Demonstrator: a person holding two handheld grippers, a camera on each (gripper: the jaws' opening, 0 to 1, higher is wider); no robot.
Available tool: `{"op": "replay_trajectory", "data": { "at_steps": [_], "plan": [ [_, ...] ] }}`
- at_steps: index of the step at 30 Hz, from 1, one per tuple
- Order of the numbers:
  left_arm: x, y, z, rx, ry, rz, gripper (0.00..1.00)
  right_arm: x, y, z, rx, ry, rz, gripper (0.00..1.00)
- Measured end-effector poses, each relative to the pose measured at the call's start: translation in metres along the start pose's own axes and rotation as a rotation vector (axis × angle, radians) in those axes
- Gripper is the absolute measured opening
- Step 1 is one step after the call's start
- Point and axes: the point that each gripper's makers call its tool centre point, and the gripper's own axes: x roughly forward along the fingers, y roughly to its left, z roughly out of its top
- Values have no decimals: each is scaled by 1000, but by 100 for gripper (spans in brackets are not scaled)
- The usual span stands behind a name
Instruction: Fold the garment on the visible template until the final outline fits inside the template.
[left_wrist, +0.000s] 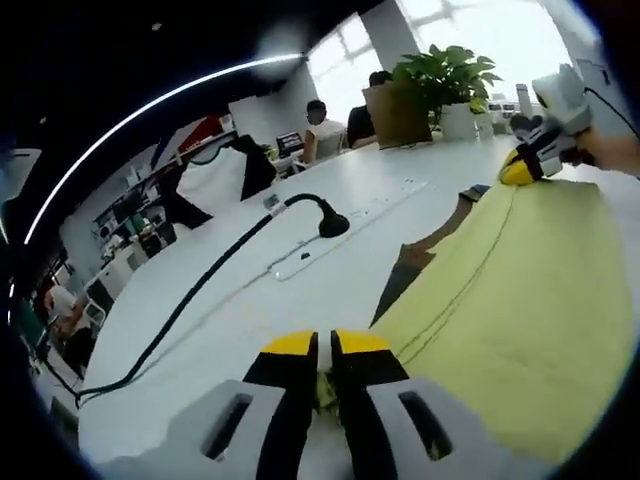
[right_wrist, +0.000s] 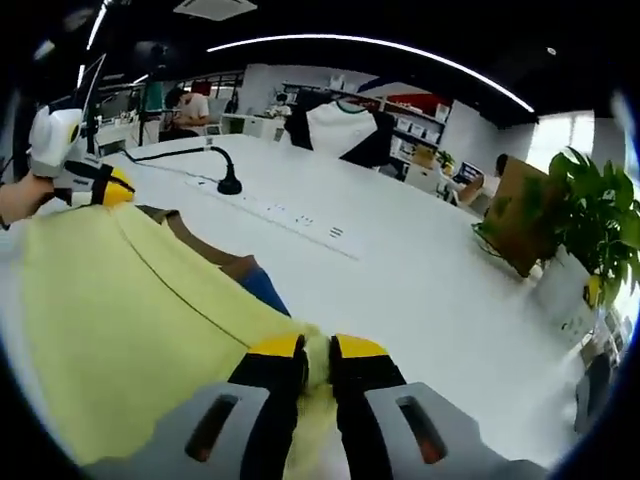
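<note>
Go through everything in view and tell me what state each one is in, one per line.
Left tool: shut on the yellow fabric garment.
Right tool: shut on the garment's edge.
Yellow fabric garment: lifted and stretched between both tools.
Brown flat template: partly covered by the garment.
Black gooseneck stand: upright on white table.

The yellow garment (left_wrist: 520, 310) is lifted and stretched taut above the white bench (left_wrist: 300, 290), one edge pinched at each end. A stitched seam runs lengthwise along the plain cloth. Beneath its far edge lies the template (right_wrist: 215, 255), showing as a brown strip with a blue patch.
</note>
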Motion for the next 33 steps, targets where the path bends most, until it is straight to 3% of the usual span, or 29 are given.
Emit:
{"op": "replay_trajectory", "data": {
  "at_steps": [1,3,4,6,9,13,15,16,17,18,21,25,27,30,31,33],
  "plan": [
    [-2,2,1,34,-1,-16,11,0,1,5,4,-27,5,9],
    [-3,9,6,-25,-17,-10,12,-3,-5,13,-9,-45,-18,12],
    [-6,9,8,-67,-25,-22,12,-5,-9,23,-74,-80,-18,15],
    [-11,14,11,-52,-33,-43,12,-10,-12,38,-182,-123,-11,23],
    [-17,17,16,79,-38,-75,18,-17,-12,56,-326,-168,25,35],
    [-22,16,21,203,-56,-140,23,-25,-13,71,-414,-191,59,40],
    [-24,19,23,289,-47,-163,26,-28,-15,71,-474,-156,62,43],
    [-28,23,23,383,-20,-175,29,-29,-15,71,-497,-145,64,42],
    [-30,28,28,436,-33,-159,31,-31,-14,73,-536,-153,75,42],
    [-34,32,33,412,-50,-153,32,-32,-13,73,-550,-162,86,41],
    [-40,35,41,383,-59,-179,33,-32,-16,62,-551,-93,97,40],
    [-44,29,36,539,0,-251,32,-29,-10,46,-642,-17,143,41],
    [-43,25,30,573,41,-278,32,-28,-6,40,-692,10,163,41],
    [-39,26,23,651,74,-292,34,-25,-8,49,-654,-27,145,42],
    [-35,32,19,666,114,-278,35,-26,-6,50,-668,-21,151,42],
    [-33,27,18,652,116,-295,35,-24,-4,47,-769,28,171,42]
  ]
}}
